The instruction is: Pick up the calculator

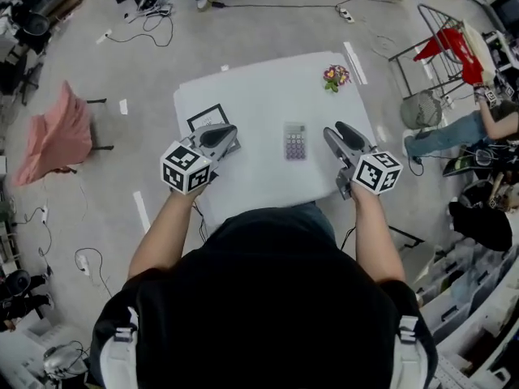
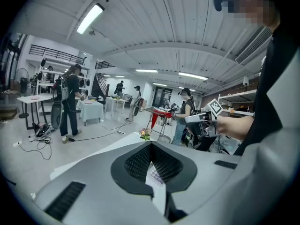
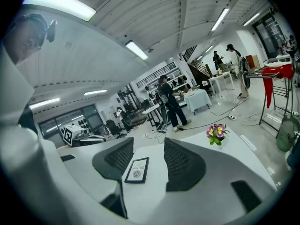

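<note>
The calculator (image 1: 295, 142) is lying flat mid-table (image 1: 259, 87), with the left gripper (image 1: 231, 138) hovering at its 9 o'clock, tips seemingly pinched together on nothing, and the right gripper (image 1: 335, 130) at its 3 o'clock, spread and empty. A flat case is giving jaws little to bite on, so a shallow pinch risks skidding it toward the near edge. Otherwise room is lying open, with only the flowers (image 1: 336, 76) sitting well off at 1 o'clock.

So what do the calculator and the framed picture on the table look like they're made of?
The small grey calculator looks like matte plastic, its purple keys possibly rubber. The black-framed picture: thin dark frame, plastic or wood, can't tell; white printed insert.
</note>
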